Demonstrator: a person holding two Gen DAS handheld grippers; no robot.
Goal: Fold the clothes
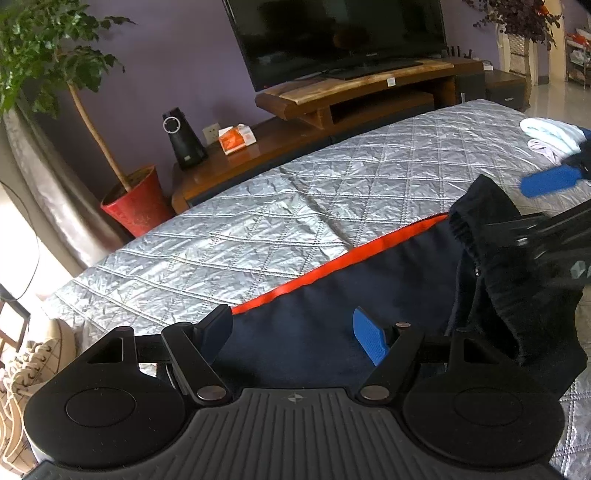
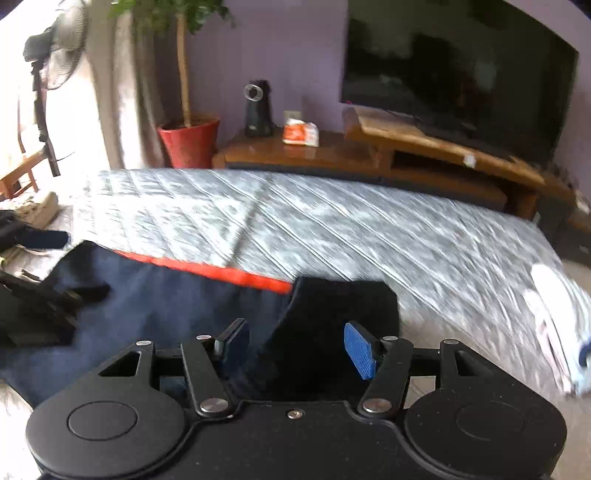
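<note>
garment [image 1: 332, 288], navy with an orange strip [image 1: 332, 262] along its far edge, lies on the near part of a silver quilted cover [image 1: 258, 206], and its black ribbed end [image 1: 491, 258] is bunched and raised at the right of the left wrist view. a red pot [image 1: 135, 201] holds a leafy plant [image 1: 55, 55] at the far left, beside a pale curtain [image 1: 48, 177]. the cover is diamond-stitched and creased, with a small pile of pale folded clothes [image 1: 554, 138] on its far right part. behind it runs a low wooden stand [image 1: 354, 88] with a dark tv [image 1: 340, 33], a black cone-shaped device [image 1: 183, 138] and an orange and white pack [image 1: 236, 138], all against a purple wall [image 1: 177, 66]. a standing fan [image 2: 59, 48] shows at the far left of the right wrist view, which is motion-blurred. the left gripper [image 1: 291, 338] has its blue-padded fingers [image 1: 369, 339] spread wide over the navy cloth, pinching nothing. the right gripper [image 2: 295, 343] is likewise spread apart, its fingers [image 2: 360, 349] either side of the black end [image 2: 343, 317]; whether they touch the cloth i cannot tell. in the left view the right gripper's blue pad [image 1: 546, 184] shows above the raised black end.
</note>
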